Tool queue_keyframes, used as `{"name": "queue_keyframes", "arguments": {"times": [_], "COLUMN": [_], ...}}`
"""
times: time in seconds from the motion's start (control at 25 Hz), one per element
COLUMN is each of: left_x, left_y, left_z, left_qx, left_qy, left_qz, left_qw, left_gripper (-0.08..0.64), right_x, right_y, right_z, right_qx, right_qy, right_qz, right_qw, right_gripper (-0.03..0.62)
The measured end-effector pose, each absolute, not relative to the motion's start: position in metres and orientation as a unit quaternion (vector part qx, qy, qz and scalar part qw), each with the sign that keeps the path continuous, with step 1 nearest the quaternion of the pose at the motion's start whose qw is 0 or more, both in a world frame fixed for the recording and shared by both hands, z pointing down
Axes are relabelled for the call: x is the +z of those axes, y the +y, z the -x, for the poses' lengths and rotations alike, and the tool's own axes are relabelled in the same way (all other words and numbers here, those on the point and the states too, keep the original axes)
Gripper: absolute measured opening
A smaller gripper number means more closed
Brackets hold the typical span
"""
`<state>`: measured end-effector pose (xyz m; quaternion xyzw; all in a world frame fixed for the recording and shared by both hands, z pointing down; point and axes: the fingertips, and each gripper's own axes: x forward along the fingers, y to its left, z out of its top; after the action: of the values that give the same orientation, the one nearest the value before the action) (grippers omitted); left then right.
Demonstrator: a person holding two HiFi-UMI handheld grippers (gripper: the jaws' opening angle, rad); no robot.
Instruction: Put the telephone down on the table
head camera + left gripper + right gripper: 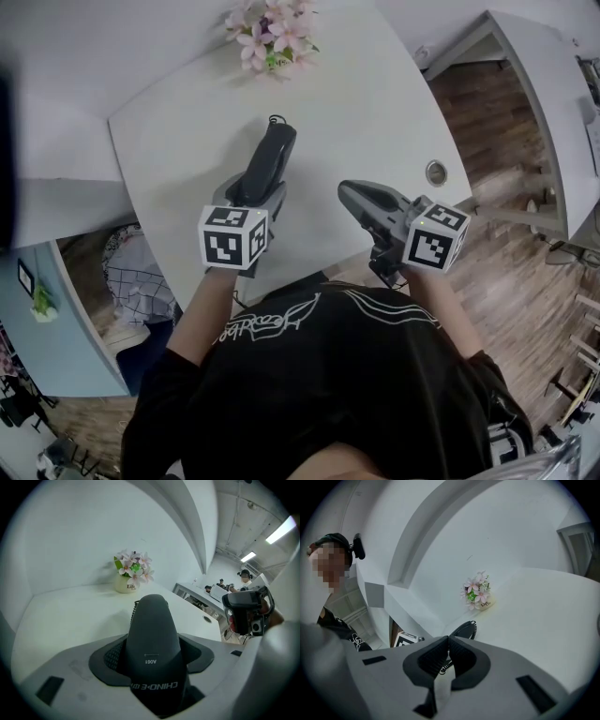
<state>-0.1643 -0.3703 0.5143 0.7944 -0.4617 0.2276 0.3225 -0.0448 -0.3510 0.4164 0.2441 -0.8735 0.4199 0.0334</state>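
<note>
The black telephone handset [273,153] sticks out from my left gripper [251,194], which is shut on its near end, over the white table [375,103]. In the left gripper view the handset [152,639] fills the gap between the dark pads [110,656] and points toward the flowers. I cannot tell whether its far end touches the table. My right gripper [350,193] hovers at the right, shut, with nothing held. In the right gripper view its tips [448,643] meet, and the handset's end [464,630] with its coiled cord shows beyond them.
A small pot of pink flowers [273,37] stands at the table's far edge, also in the left gripper view [132,576]. A round cable hole [436,172] lies at the table's right. White walls close in behind and to the left. Wooden floor [506,122] lies to the right.
</note>
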Motion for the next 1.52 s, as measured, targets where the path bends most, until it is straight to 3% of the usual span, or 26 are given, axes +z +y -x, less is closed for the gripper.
{"name": "queue_keyframes", "arguments": {"times": [0.56, 1.52], "left_x": [0.549, 0.572], "left_y": [-0.369, -0.364], "left_z": [0.149, 0.122], "left_qx": [0.245, 0.372], "left_qy": [-0.449, -0.461], "left_qz": [-0.788, -0.778], "left_qw": [0.343, 0.209], "left_gripper": [0.282, 0.284], "right_x": [0.441, 0.452], "right_y": [-0.352, -0.334], "right_z": [0.028, 0.005], "right_qx": [0.45, 0.488], "right_qy": [-0.85, -0.827], "right_qz": [-0.271, -0.278], "right_qw": [0.029, -0.01], "right_gripper": [0.04, 0.04]}}
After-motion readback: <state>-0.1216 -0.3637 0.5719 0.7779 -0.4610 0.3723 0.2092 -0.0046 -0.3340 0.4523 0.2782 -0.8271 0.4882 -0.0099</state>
